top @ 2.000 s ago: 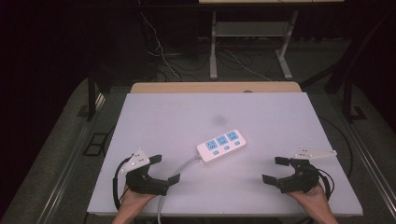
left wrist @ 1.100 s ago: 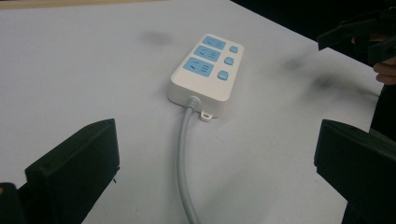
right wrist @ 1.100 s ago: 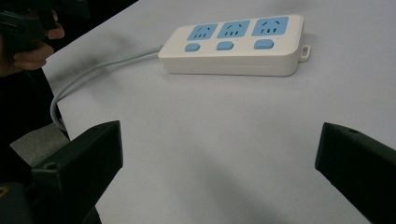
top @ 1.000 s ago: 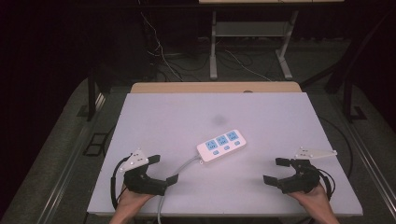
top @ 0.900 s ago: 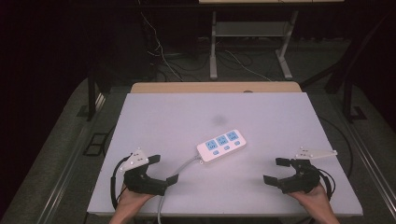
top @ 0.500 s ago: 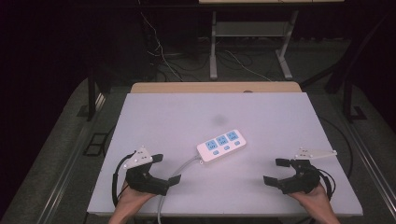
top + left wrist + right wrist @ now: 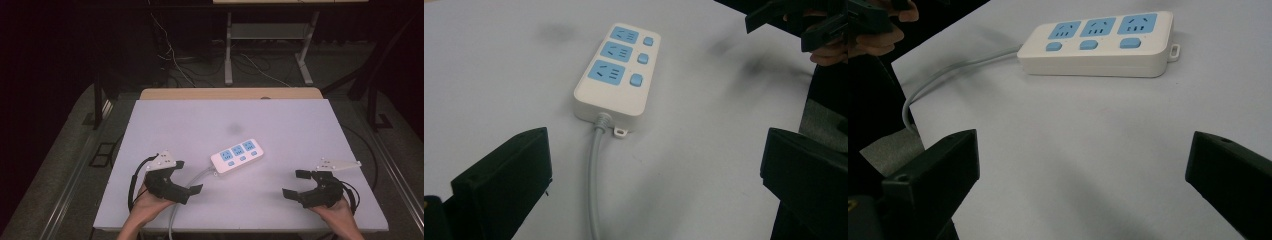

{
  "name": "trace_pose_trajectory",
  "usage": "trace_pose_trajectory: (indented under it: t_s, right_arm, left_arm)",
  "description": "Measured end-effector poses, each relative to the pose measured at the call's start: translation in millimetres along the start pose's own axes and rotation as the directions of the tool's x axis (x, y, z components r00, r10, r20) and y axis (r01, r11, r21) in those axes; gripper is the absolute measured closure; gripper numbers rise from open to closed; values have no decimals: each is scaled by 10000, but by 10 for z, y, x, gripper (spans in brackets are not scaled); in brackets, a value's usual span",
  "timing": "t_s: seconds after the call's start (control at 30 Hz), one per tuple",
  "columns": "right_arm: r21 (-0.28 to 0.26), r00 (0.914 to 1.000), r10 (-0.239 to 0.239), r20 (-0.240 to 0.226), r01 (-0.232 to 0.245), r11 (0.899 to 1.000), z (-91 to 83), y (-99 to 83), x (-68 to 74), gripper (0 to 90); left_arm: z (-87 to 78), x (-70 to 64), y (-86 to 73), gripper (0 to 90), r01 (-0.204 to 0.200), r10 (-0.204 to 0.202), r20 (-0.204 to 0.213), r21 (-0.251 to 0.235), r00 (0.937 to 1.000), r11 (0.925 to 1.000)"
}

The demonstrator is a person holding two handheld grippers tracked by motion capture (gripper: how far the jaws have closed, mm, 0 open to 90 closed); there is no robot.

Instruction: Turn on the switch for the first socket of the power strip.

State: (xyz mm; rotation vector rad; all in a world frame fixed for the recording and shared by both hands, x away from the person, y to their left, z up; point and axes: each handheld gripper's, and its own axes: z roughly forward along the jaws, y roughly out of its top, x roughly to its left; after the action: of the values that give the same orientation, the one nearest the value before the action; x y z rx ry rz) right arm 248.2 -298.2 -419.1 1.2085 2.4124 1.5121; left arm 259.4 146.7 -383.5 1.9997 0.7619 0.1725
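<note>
High view shows a white power strip [image 7: 237, 155] lying flat near the middle of the desk [image 7: 300, 120], somewhat nearer the front edge than the back; the left gripper [image 7: 186, 177] sits by the front-left corner and the right gripper [image 7: 295, 184] by the front-right corner, each held in a hand at the front edge; the strip lies between the two and farther back, well apart from both, touched by neither.

Both grippers have their jaws spread wide with nothing between them; in the left gripper view the black fingers [image 7: 504, 175] stand far apart at the bottom corners, and the strip [image 7: 616, 75] lies ahead of the gap, clear of them; in the right gripper view the fingers [image 7: 933, 170] are likewise wide apart, with bare desk between them and the strip [image 7: 1098, 45] ahead.

The strip's long axis runs on a diagonal, from front-left to back-right across the desk; its three blue sockets and three blue buttons face up; the cord end points toward the front-left corner, and the small mounting tab end points toward the back-right; the grey cord [image 7: 192, 180] leaves that front-left end, curves toward the front edge just beside the left gripper, and runs off the desk there.
</note>
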Motion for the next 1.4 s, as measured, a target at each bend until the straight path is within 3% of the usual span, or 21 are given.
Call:
trace_pose_trajectory:
  t_s: [0.6, 0.87, 1.4]
  right_arm:
    - [20, 10000, -46, 5, 46, 10000, -3, -1, -1, 4]
    - [18, 10000, -29, 17, 29, 10000, -5, -1, -2, 3]
    - [21, 10000, -31, 20, 31, 10000, 0, -2, 0, 3]
  left_arm:
    - [134, 58, 385, 0, -535, 519, 361, 454, 9980, 9975]
    - [221, 76, 569, 0, -975, 941, 430, 857, 9946, 9915]
    - [328, 134, 813, 0, -1451, 1391, 511, 1441, 9890, 9789]
